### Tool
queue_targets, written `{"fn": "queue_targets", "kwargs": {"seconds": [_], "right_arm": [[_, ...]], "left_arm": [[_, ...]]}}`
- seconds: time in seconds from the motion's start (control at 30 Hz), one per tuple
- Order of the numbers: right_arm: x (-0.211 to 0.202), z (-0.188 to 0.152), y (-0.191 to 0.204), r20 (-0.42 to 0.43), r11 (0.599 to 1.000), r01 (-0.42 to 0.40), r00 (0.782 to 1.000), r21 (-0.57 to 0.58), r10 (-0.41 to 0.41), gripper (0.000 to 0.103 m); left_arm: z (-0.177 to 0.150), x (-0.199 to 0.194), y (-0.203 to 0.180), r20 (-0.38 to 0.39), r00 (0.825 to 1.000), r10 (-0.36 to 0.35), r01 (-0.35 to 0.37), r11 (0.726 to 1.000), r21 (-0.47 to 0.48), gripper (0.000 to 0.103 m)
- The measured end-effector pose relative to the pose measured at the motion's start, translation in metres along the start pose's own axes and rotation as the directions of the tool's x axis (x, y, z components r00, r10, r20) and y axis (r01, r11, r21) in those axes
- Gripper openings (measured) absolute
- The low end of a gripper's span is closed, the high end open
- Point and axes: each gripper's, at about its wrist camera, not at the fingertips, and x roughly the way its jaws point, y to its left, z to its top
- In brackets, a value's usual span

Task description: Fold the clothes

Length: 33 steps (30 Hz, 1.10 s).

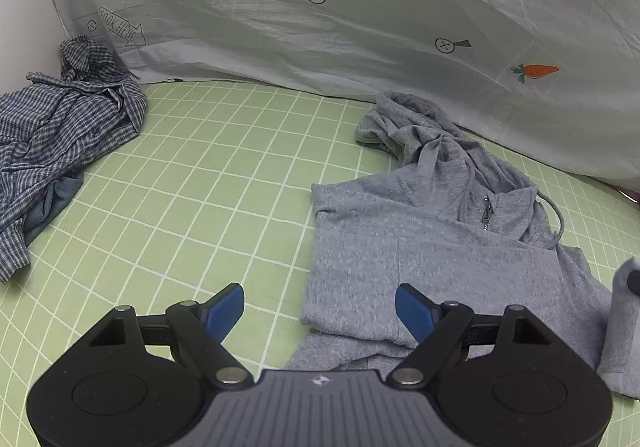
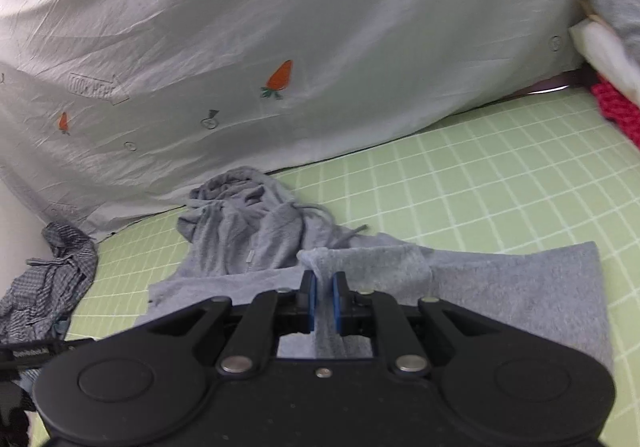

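Hoodie | we see it at mat's back edge | left gripper agape over its hem | right gripper pinching a fold

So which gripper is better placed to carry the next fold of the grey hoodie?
Right. The right gripper is shut on a fold of the grey hoodie, its cloth pinched between the blue pads. The left gripper is open over the hoodie's edge, holding nothing.
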Motion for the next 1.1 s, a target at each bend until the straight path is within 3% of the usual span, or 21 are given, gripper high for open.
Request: {"fn": "queue_targets", "kwargs": {"seconds": [0.2, 0.23, 0.27, 0.33, 0.37, 0.43, 0.57, 0.7, 0.9, 1.03, 1.1], "right_arm": [[0.052, 0.018, 0.036, -0.075, 0.978, -0.204, 0.976, 0.035, 0.206, 0.012], [0.057, 0.017, 0.037, -0.088, 0.984, -0.174, 0.98, 0.034, 0.176, 0.026], [0.063, 0.016, 0.038, -0.102, 0.989, -0.144, 0.984, 0.032, 0.147, 0.05], [0.063, 0.011, 0.036, -0.107, 0.998, -0.066, 0.992, -0.019, 0.064, 0.075], [0.06, 0.007, 0.033, -0.102, 0.998, -0.024, 0.995, -0.051, 0.019, 0.087], [0.05, -0.002, 0.022, -0.091, 0.993, 0.062, 0.993, -0.103, -0.071, 0.099], [0.022, -0.022, -0.016, -0.093, 0.961, 0.238, 0.963, -0.141, -0.252, 0.103], [0.0, -0.045, -0.059, -0.139, 0.923, 0.381, 0.912, -0.059, -0.385, 0.103], [-0.012, -0.058, -0.094, -0.177, 0.888, 0.459, 0.874, 0.0, -0.452, 0.103], [-0.009, -0.051, -0.099, -0.168, 0.889, 0.459, 0.876, 0.003, -0.452, 0.103], [-0.006, -0.048, -0.101, -0.169, 0.891, 0.454, 0.878, 0.003, -0.447, 0.103]], "left_arm": [[0.002, 0.024, -0.004, -0.05, 0.999, 0.022, -0.022, 1.0, -0.002, 0.083], [0.001, 0.025, -0.005, -0.055, 0.998, 0.024, -0.024, 1.0, 0.003, 0.083], [0.0, 0.026, -0.006, -0.059, 0.998, 0.026, -0.025, 1.0, 0.008, 0.083], [-0.002, 0.025, -0.01, -0.064, 0.998, 0.025, -0.023, 0.999, 0.026, 0.083], [-0.003, 0.025, -0.012, -0.066, 0.998, 0.024, -0.022, 0.999, 0.036, 0.083], [-0.004, 0.026, -0.018, -0.073, 0.997, 0.02, -0.016, 0.998, 0.056, 0.083], [-0.004, 0.031, -0.039, -0.089, 0.996, -0.006, 0.016, 0.994, 0.112, 0.083], [-0.004, 0.043, -0.069, -0.109, 0.994, -0.031, 0.051, 0.982, 0.184, 0.083], [0.0, 0.057, -0.11, -0.131, 0.989, -0.067, 0.1, 0.96, 0.262, 0.083], [0.002, 0.07, -0.126, -0.153, 0.984, -0.089, 0.131, 0.949, 0.287, 0.079], [0.003, 0.078, -0.132, -0.17, 0.981, -0.092, 0.14, 0.946, 0.292, 0.07]]}}
